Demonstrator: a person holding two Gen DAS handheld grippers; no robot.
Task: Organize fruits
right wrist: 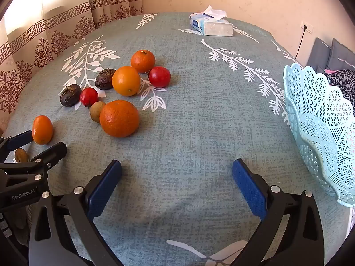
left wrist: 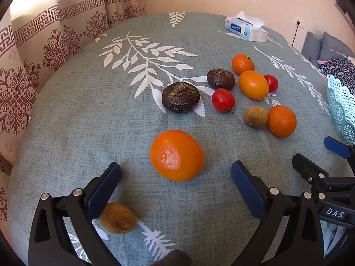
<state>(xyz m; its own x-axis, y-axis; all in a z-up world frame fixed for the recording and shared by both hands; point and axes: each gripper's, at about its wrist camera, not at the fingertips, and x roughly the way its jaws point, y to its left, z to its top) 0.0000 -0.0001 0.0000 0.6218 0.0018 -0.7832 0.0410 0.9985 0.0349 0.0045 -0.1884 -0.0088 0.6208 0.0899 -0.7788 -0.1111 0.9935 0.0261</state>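
My left gripper [left wrist: 176, 177] is open, with an orange fruit [left wrist: 176, 155] on the cloth just ahead of and between its pads, untouched. A small brown fruit [left wrist: 117, 218] lies by its left finger. Farther off lie two dark wrinkled fruits [left wrist: 180, 97], two red tomatoes [left wrist: 223, 99], several oranges [left wrist: 253, 85] and a tan fruit [left wrist: 255, 116]. My right gripper [right wrist: 176, 176] is open and empty over bare cloth. The pale blue lattice basket [right wrist: 321, 119] stands to its right; the fruit cluster [right wrist: 119, 118] lies to its far left.
A tissue box [right wrist: 212, 25] stands at the table's far side. The table has a teal leaf-patterned cloth [right wrist: 188, 122]. Patterned curtains [left wrist: 44, 44] hang on the left. Grey cushions [right wrist: 326, 53] lie beyond the right edge.
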